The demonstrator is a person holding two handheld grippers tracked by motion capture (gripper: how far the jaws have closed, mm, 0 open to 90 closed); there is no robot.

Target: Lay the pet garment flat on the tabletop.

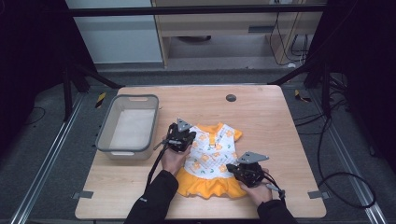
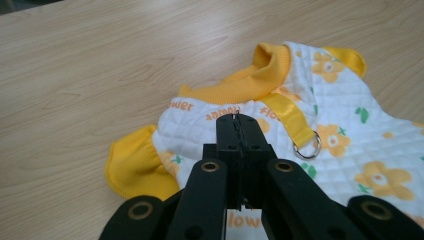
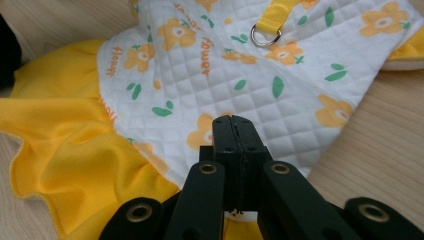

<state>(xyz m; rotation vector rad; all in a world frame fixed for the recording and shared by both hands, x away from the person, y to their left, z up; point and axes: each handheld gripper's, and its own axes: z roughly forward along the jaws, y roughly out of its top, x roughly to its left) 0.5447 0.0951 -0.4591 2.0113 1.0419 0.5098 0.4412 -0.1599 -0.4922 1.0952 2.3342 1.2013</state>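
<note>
A small white quilted dress with orange flower print and yellow ruffle hem (image 1: 211, 156) is laid flat near the middle of the light wooden counter (image 1: 261, 112), collar toward the far edge, ruffle toward the person. Left claw (image 1: 181, 135) is seen at the dress's left shoulder; in the left gripper view its jaws are brought fully together, tips (image 2: 236, 120) over the white quilted fabric just below the yellow ribbed collar (image 2: 260, 75). Whether fabric is pinched between them cannot be told. Right claw (image 1: 246, 169) is placed at the dress's lower right, near the ruffle; in the right gripper view its jaws are likewise pressed together, tips (image 3: 232, 122) over the quilted edge beside the yellow ruffle (image 3: 65, 150); a pinch on cloth cannot be confirmed. A metal D-ring on a yellow strap (image 2: 306, 145) is seen on the dress's back. A grey rectangular plastic bin (image 1: 106, 135) is set on the counter left of the dress, apart from it.
</note>
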